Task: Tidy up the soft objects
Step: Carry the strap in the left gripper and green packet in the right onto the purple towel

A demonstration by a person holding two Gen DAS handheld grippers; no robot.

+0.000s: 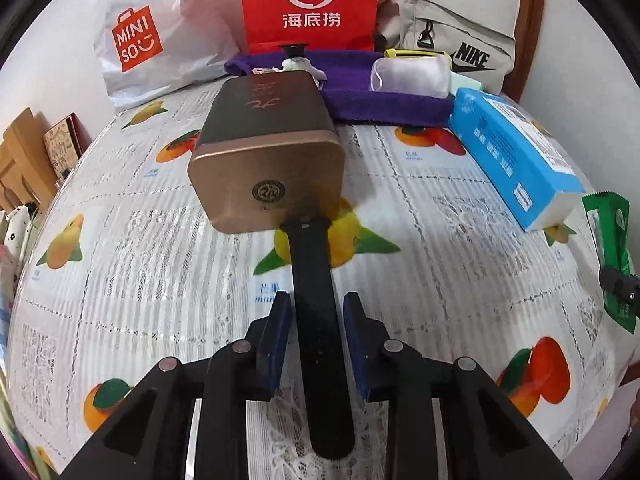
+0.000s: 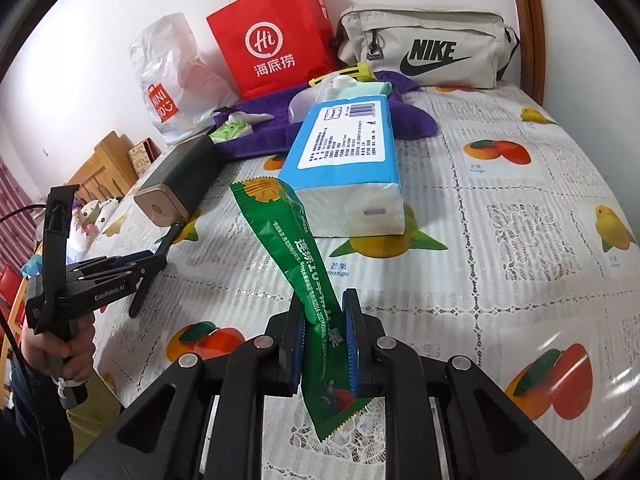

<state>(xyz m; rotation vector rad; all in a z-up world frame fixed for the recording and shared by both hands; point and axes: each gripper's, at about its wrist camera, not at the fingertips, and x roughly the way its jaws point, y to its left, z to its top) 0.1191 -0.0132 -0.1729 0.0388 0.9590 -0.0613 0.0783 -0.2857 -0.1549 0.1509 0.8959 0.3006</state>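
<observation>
"Before I log anything, what have your fingers got?"

"My right gripper [image 2: 325, 300] is nearly shut, pads clamped on a green packet [image 2: 280, 220] that sticks up toward the middle of the right wrist view. My left gripper [image 1: 316, 300] is narrowed around a black bar [image 1: 310, 264]. The pads look pressed to it, and its far end sits at the foot of a bronze tin [image 1: 268, 148] at centre frame."

"And further out?"

"A blue tissue pack [image 2: 344, 160] lies loose just beyond the packet. Behind it a purple towel [image 2: 412, 120] is spread out under small items, and a red bag [image 2: 272, 40] stands at the top of the frame."

"So, progress?"

"Early, I'd judge. One soft thing is in hand, nothing looks sorted or bagged, and the tissues and towel are still to go."
</observation>
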